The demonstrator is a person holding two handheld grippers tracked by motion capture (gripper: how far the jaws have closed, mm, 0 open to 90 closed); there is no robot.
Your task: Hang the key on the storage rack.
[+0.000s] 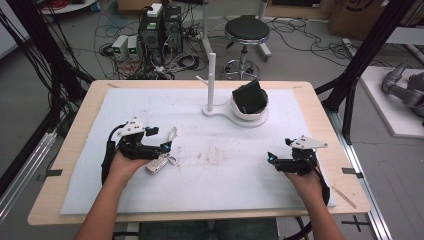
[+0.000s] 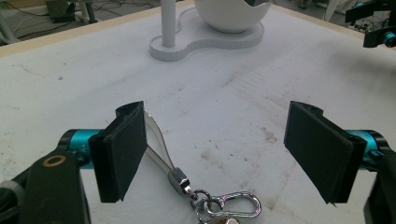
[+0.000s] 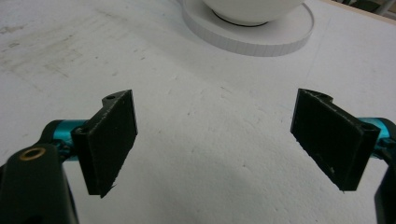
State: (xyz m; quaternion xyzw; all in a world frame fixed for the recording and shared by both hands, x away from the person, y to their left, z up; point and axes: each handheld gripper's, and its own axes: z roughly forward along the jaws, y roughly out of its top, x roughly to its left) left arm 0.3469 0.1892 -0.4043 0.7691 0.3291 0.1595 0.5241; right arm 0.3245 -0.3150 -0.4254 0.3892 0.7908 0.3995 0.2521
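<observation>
Where the white mat (image 1: pixel 225 170) covers the wooden counter (image 1: pixel 85 105), both grippers sit low over it, one in each of the person's hands.

Left gripper (image 2: pixel 215 154): jaws spread wide, nothing between the pads. A key set (image 1: pixel 162 159) lies on the mat just at its tip. In the left gripper view the clear strap loop (image 2: pixel 156 140) runs beside the inner face of the left-hand jaw, close enough that contact cannot be told; the metal clasp (image 2: pixel 229 203) lies lower down in the gap between the jaws, on the mat. In the high view a silver fob sits at the near end of the set, by the left hand (image 1: pixel 122 165).

Right gripper (image 3: pixel 215 140): jaws wide apart, bare mat between them. Held by the right hand (image 1: pixel 302 177), well apart from the key set.

Container: a white bowl (image 1: pixel 250 111) at the far middle of the mat, seated on a flat white base (image 1: pixel 225 114) shared with an upright white post (image 1: pixel 211 80) that has a short side peg. A dark, angular object (image 1: pixel 249 97) stands in the bowl, jutting above the rim; what it is cannot be told.

Mat shows brownish smudges near its centre.

Beyond the counter: a black stool (image 1: pixel 246 32), computer boxes (image 1: pixel 160 27), loose cables on the floor.
</observation>
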